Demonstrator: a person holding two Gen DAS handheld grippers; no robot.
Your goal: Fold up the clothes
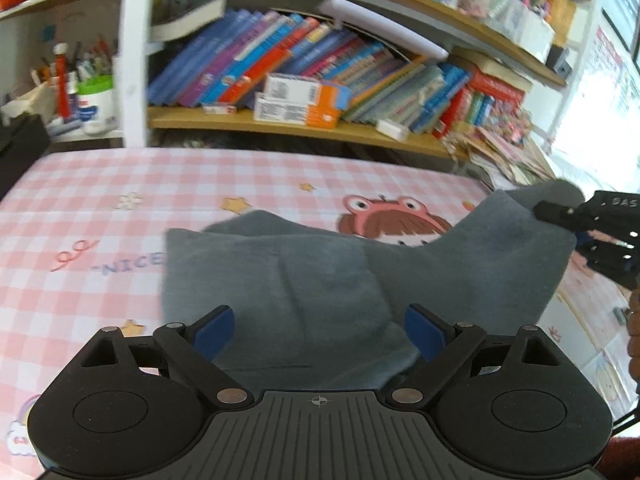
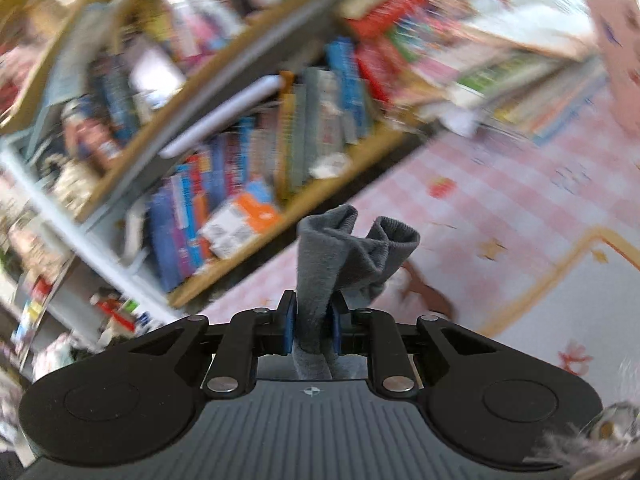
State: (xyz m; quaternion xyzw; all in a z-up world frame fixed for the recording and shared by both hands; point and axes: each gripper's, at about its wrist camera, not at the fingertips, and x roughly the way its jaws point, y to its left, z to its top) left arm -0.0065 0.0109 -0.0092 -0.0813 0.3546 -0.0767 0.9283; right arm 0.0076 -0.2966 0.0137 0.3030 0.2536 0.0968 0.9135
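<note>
Gripping a bunched corner of the grey fleece garment (image 2: pixel 320 280), the right gripper (image 2: pixel 313 322) is seen closed on the cloth and raised above the pink checked sheet (image 1: pixel 100 184). Most of the garment lies spread on the sheet, one end lifted toward the right. The left gripper (image 1: pixel 319 334) hangs over its near edge, jaws apart, nothing held. A fold appears under way: the lifted corner likely needs carrying across the body and laying flat, near edge pinned
</note>
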